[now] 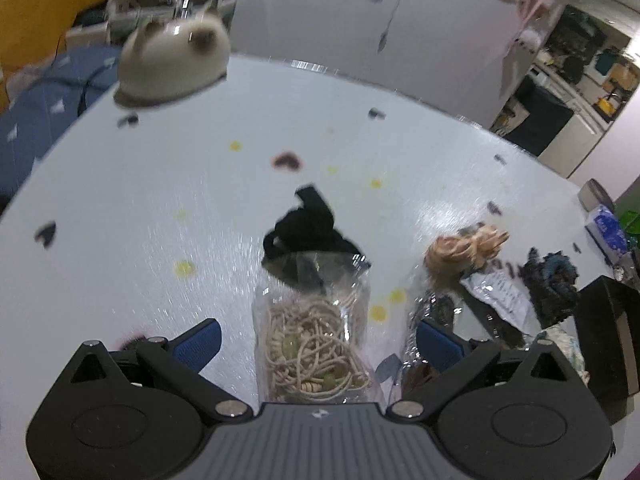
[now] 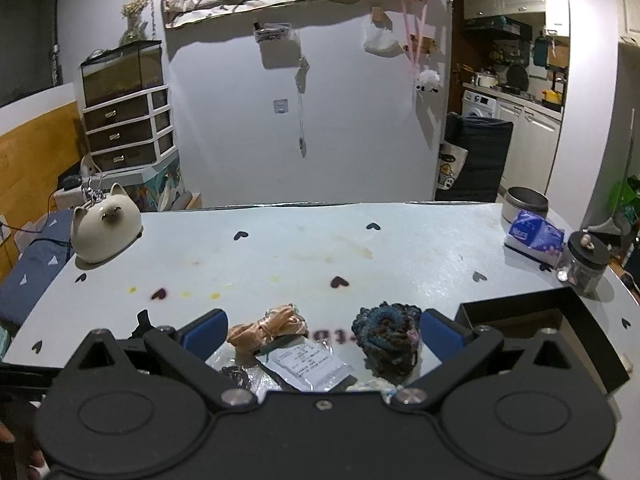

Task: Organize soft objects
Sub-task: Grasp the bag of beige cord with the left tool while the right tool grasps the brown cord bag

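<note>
We log: left claw (image 1: 316, 340) released, over one clear bag of beige cords (image 1: 314, 344) on the worktop (image 1: 140, 200) | one black cloth (image 1: 308, 228) just beyond it | right claw (image 2: 322, 330) released, framing one peach hair tie (image 2: 266, 328) and one blue knitted scrunchie (image 2: 386, 334) | one black box (image 2: 516, 304) at right | one cat figurine (image 2: 104, 232) far left.

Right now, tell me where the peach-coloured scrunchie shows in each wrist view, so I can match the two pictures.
Left wrist view: the peach scrunchie lies right of centre on the table, just left of the dark blue knitted scrunchie.
Right wrist view: the peach scrunchie lies low and left of centre, between the hand-held gripper's fingers.
Shared landmark: the cream cat figurine at the table's far left corner.
</note>
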The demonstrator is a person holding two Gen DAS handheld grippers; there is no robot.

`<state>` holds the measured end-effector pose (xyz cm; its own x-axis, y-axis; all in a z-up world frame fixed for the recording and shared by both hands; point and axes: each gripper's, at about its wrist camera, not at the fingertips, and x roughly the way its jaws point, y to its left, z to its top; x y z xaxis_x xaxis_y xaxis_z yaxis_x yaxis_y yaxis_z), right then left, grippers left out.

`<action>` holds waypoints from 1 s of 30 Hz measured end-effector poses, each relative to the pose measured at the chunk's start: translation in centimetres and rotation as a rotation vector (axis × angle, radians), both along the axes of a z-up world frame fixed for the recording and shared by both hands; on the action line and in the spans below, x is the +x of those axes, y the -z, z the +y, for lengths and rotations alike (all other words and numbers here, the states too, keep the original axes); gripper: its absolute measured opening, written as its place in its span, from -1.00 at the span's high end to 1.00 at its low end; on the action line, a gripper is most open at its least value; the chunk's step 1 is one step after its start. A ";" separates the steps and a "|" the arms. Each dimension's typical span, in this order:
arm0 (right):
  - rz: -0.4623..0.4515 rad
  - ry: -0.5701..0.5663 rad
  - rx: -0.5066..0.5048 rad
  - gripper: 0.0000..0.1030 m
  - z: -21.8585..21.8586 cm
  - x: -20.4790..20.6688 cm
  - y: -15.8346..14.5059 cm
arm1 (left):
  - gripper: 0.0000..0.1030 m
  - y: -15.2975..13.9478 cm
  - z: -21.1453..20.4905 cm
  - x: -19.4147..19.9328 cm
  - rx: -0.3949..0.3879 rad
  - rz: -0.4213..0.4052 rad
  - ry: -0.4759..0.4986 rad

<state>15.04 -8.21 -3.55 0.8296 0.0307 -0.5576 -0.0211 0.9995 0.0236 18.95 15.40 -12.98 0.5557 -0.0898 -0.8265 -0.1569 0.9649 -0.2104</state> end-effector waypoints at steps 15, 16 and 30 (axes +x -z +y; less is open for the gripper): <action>0.193 -0.106 0.064 -1.00 3.7 3.9 3.4 | -0.15 2.9 0.1 0.4 -0.018 0.075 0.023; 0.218 -0.111 0.080 -1.00 3.9 4.2 3.9 | -0.14 2.8 0.4 0.2 -0.018 0.075 0.023; 0.616 0.000 0.307 -0.71 7.1 8.6 12.4 | -0.09 2.5 4.1 -3.7 -0.041 0.103 -0.008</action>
